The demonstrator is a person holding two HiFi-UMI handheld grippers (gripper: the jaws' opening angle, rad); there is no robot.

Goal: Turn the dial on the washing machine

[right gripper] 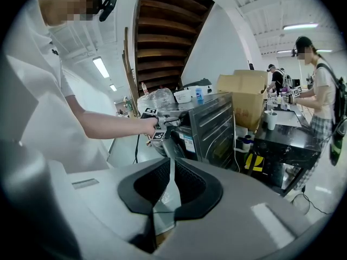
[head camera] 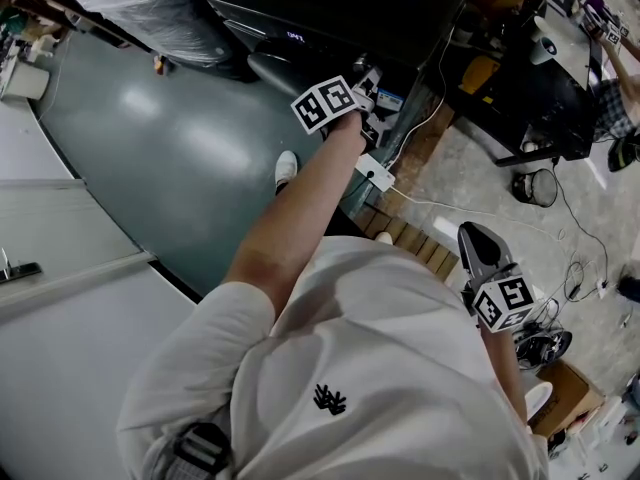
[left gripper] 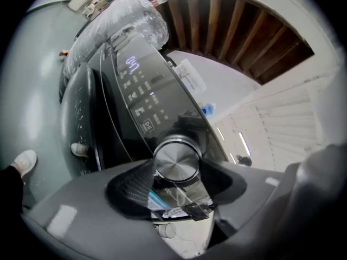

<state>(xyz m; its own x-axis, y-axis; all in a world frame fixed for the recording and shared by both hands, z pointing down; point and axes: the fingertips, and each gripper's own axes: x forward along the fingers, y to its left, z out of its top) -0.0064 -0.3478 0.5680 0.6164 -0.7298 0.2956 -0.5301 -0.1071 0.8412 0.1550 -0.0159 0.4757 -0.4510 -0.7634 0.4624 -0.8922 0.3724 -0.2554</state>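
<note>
One dial (left gripper: 176, 163) on one washing machine (left gripper: 108, 123), its display (left gripper: 133, 65) at 11 o'clock. Two grippers: the left gripper (left gripper: 178, 172) gapes wide and straddles the dial. The right gripper (right gripper: 172, 164) is empty, jaws almost together.

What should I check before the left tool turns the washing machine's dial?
1. Dial sits between the jaws of the left tool: ok.
2. Pads squeezing the dial: not ok; the jaws stand open and a gap seems to show beside it.
3. Display on the washing machine is lit: ok.
4. Right tool is empty, shut and held back from the machine: ok.
5. Which setting the dial points to: cannot tell.
</note>
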